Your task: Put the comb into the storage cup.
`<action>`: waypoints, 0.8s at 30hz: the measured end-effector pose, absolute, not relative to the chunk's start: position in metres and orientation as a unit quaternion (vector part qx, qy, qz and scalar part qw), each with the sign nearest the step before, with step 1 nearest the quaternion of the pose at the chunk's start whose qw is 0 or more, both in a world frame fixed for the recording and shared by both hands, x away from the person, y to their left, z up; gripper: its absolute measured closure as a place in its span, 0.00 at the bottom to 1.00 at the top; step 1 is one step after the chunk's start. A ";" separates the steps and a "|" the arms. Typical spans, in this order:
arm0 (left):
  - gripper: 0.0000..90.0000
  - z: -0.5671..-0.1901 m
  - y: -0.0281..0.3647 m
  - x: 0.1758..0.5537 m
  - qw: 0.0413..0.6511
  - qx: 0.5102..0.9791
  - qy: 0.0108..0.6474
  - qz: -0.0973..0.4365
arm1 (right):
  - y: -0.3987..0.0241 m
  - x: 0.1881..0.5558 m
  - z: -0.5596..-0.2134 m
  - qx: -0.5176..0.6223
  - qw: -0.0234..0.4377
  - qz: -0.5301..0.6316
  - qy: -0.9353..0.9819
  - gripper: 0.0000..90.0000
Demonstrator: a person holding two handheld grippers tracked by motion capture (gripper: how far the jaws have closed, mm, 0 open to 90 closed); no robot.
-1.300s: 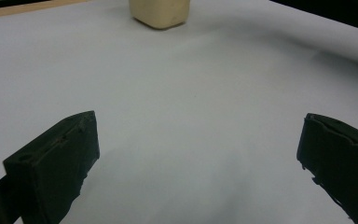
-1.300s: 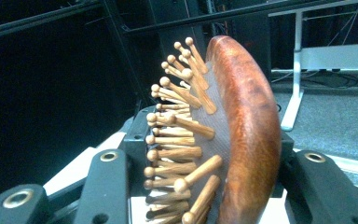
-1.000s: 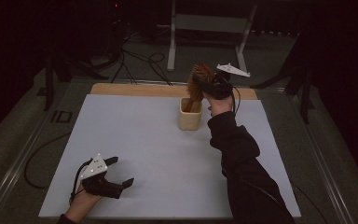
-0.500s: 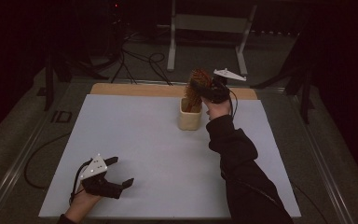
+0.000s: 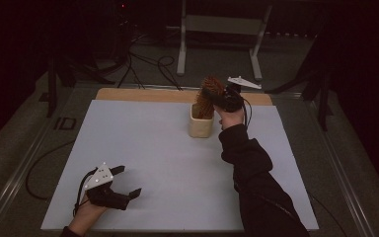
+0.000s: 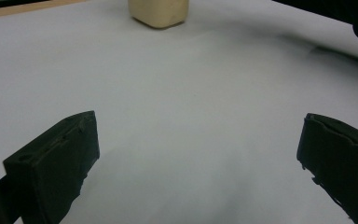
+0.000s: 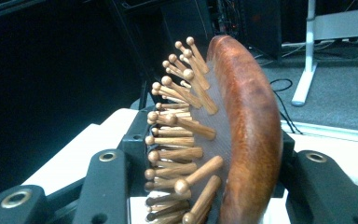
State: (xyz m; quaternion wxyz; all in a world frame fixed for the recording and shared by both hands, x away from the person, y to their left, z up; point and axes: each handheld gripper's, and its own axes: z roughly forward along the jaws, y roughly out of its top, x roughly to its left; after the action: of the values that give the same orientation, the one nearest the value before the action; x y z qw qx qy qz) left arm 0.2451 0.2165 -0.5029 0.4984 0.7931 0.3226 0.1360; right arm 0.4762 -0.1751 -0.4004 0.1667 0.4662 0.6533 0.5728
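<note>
Currently the right gripper (image 5: 216,95) is clamped on a wooden hairbrush (image 5: 208,96), holding it in the upper centre of the high view, directly above a cream cup (image 5: 200,121) that stands on the white table (image 5: 168,163). Whether the brush's lower end already sits inside the cup cannot be determined from that view.

Risk assessment: the jaws bear on the bristle face on one side and on the curved, polished back on the other. That back looks smooth, so the brush may twist or slip in the grip. The cup appears light and narrow; a sideways push from the brush or an off-centre descent could tip or shift it.

The hairbrush (image 7: 242,126) has a reddish-brown, glossy, domed wooden back and pale wooden pins with rounded tips, set in a dark cushion. In the right gripper view it stands roughly upright, pins toward frame left.

The left gripper (image 5: 126,181) rests at lower left of the high view, its jaws spread wide and holding nothing.
</note>
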 end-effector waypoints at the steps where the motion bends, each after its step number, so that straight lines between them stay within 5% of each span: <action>1: 0.00 -0.503 0.216 0.245 0.498 0.793 0.323 0.137 | -0.176 0.477 -0.401 0.466 0.164 0.573 0.654 0.55; 21: 0.00 -0.503 0.216 0.246 0.501 0.793 0.320 0.135 | -0.195 0.483 -0.407 0.483 0.161 0.560 0.654 0.47; 24: 0.00 -0.503 0.216 0.246 0.501 0.793 0.320 0.134 | -0.195 0.482 -0.406 0.475 0.166 0.558 0.660 0.39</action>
State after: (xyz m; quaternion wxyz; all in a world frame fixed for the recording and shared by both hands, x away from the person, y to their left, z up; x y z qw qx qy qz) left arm 0.2461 0.2158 -0.5030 0.5010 0.7930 0.3196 0.1341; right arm 0.4824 -0.1946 -0.4060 0.1664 0.4745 0.6597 0.5585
